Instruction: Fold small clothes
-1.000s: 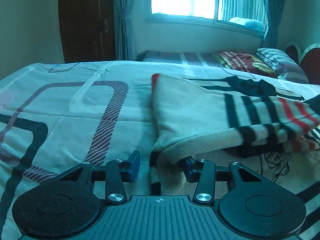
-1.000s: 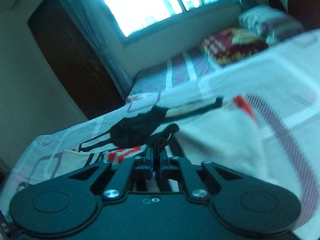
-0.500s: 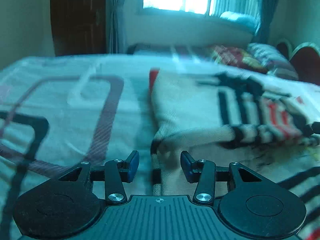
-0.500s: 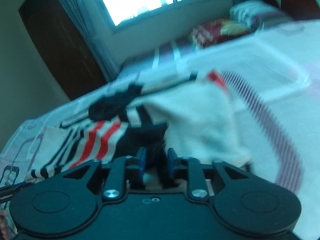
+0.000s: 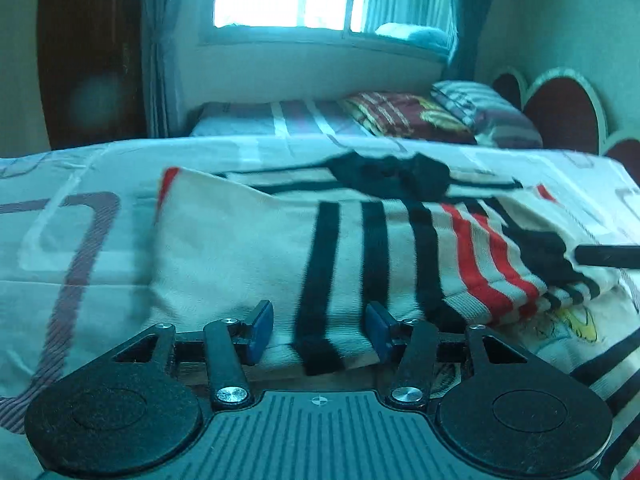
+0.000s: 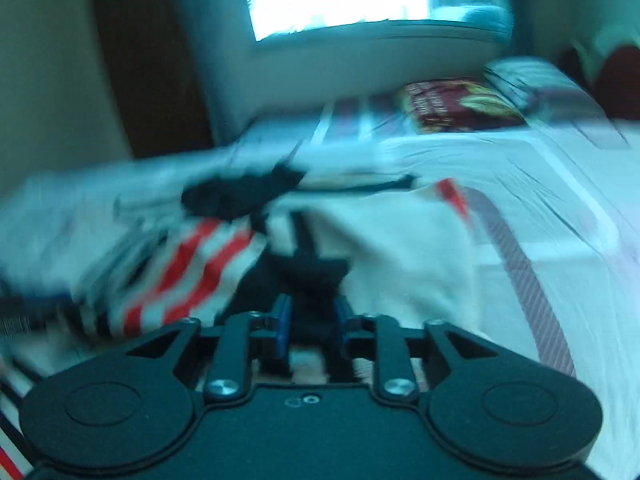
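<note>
A small cream knit garment [image 5: 248, 248] with black and red stripes lies folded over on the bed, its near edge between my left gripper's fingers. My left gripper [image 5: 318, 334] is open, blue pads apart on either side of that edge. In the right wrist view the same garment [image 6: 404, 248] shows blurred, with a black part of it right in front of my right gripper [image 6: 310, 320], whose pads stand apart and open. A black tip of the right gripper [image 5: 608, 256] shows at the left wrist view's right edge.
The bed sheet [image 5: 60, 240] has grey and black line patterns. A dark cloth [image 5: 392, 172] lies beyond the garment. A second bed with pillows [image 5: 412, 114] stands under the window. A headboard [image 5: 568, 112] is at the right.
My right gripper has opened and let go of the garment's black part. My left gripper has moved forward and right, so the folded edge now lies between its open pads.
</note>
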{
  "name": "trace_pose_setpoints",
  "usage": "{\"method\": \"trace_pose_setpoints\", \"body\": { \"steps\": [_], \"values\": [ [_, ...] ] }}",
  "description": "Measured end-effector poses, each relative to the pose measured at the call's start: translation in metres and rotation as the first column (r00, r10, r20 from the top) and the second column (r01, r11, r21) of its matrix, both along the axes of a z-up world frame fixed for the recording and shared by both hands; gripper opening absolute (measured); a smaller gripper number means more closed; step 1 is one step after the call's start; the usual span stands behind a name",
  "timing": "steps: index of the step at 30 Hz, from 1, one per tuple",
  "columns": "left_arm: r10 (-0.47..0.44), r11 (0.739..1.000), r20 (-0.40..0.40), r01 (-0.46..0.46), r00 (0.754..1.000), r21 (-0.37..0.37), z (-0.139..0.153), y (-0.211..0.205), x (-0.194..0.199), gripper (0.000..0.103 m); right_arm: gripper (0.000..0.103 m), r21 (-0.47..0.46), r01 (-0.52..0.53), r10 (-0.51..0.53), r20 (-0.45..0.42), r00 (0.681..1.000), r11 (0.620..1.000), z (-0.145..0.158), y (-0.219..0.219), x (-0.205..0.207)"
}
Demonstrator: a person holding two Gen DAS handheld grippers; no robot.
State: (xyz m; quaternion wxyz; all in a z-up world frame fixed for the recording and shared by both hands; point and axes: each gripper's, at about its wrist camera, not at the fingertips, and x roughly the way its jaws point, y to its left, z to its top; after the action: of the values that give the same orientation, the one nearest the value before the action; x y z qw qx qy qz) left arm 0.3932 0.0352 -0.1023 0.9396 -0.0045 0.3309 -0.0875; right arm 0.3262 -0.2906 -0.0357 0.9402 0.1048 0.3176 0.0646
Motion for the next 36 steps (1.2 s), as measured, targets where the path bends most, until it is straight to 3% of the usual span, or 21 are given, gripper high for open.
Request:
{"method": "trace_pose_setpoints", "body": {
  "steps": [2, 5, 7, 8, 9, 13, 17, 19, 20, 24, 26, 28, 33, 36],
  "values": [
    [0.011, 1.000, -0.002, -0.011, 1.000, 0.002, -0.001, 0.004, 0.001, 0.052, 0.031, 0.115, 0.046, -0.040, -0.052, 0.998, 0.992, -0.007, -0.017, 0.009],
    [0.028, 0.999, -0.001, -0.028, 1.000, -0.022, -0.005, 0.011, 0.002, 0.052, 0.031, 0.264, 0.027, 0.004, -0.117, 0.993, 0.964, -0.022, -0.024, 0.023],
    [0.029, 0.999, -0.002, -0.029, 1.000, -0.017, -0.007, 0.010, 0.003, 0.052, 0.024, 0.253, 0.031, -0.002, -0.111, 0.994, 0.967, -0.026, -0.018, 0.025],
    [0.030, 0.999, -0.003, -0.030, 1.000, -0.017, -0.007, 0.010, 0.004, 0.052, 0.009, 0.237, 0.037, -0.011, -0.110, 0.994, 0.971, -0.027, -0.017, 0.026],
    [0.032, 0.999, -0.003, -0.032, 0.999, -0.017, -0.006, 0.010, 0.004, 0.052, 0.005, 0.244, 0.044, -0.018, -0.107, 0.994, 0.969, -0.025, -0.017, 0.024],
    [0.042, 0.999, 0.034, -0.042, 0.999, -0.020, 0.003, 0.016, -0.003, 0.052, 0.004, 0.233, 0.034, -0.022, -0.055, 0.998, 0.972, -0.005, -0.022, 0.004],
    [0.036, 0.999, 0.011, -0.036, 0.999, -0.012, -0.002, 0.018, -0.002, 0.052, 0.003, 0.239, 0.023, -0.005, -0.074, 0.997, 0.971, -0.007, -0.029, -0.005],
    [0.037, 0.999, 0.011, -0.037, 0.999, -0.010, -0.002, 0.018, -0.002, 0.052, 0.024, 0.283, 0.076, -0.052, -0.094, 0.994, 0.956, -0.011, -0.035, -0.001],
    [0.041, 0.999, 0.014, -0.041, 0.999, -0.014, -0.001, 0.018, -0.003, 0.052, 0.043, 0.299, 0.104, -0.083, -0.084, 0.993, 0.949, -0.011, -0.038, -0.001],
    [0.040, 0.999, 0.003, -0.040, 0.999, -0.008, -0.004, 0.017, -0.003, 0.052, 0.042, 0.366, 0.108, -0.068, -0.121, 0.990, 0.924, -0.020, -0.041, 0.013],
    [0.041, 0.999, 0.002, -0.041, 0.999, -0.009, -0.005, 0.018, -0.003, 0.052, 0.036, 0.335, 0.096, -0.046, -0.154, 0.987, 0.937, -0.026, -0.033, 0.020],
    [0.045, 0.999, -0.002, -0.045, 0.999, -0.015, -0.006, 0.018, -0.002, 0.052, 0.008, 0.268, 0.052, -0.013, -0.146, 0.989, 0.962, -0.026, -0.020, 0.022],
    [0.042, 0.999, 0.001, -0.042, 0.999, 0.001, -0.005, 0.019, -0.002, 0.052, 0.007, 0.237, 0.026, -0.007, -0.081, 0.997, 0.971, -0.007, -0.021, 0.005],
    [0.032, 0.999, -0.004, -0.032, 0.999, 0.005, -0.008, 0.018, -0.002, 0.052, 0.007, 0.189, 0.016, 0.006, -0.119, 0.993, 0.982, -0.013, -0.018, 0.002]
  ]
}}
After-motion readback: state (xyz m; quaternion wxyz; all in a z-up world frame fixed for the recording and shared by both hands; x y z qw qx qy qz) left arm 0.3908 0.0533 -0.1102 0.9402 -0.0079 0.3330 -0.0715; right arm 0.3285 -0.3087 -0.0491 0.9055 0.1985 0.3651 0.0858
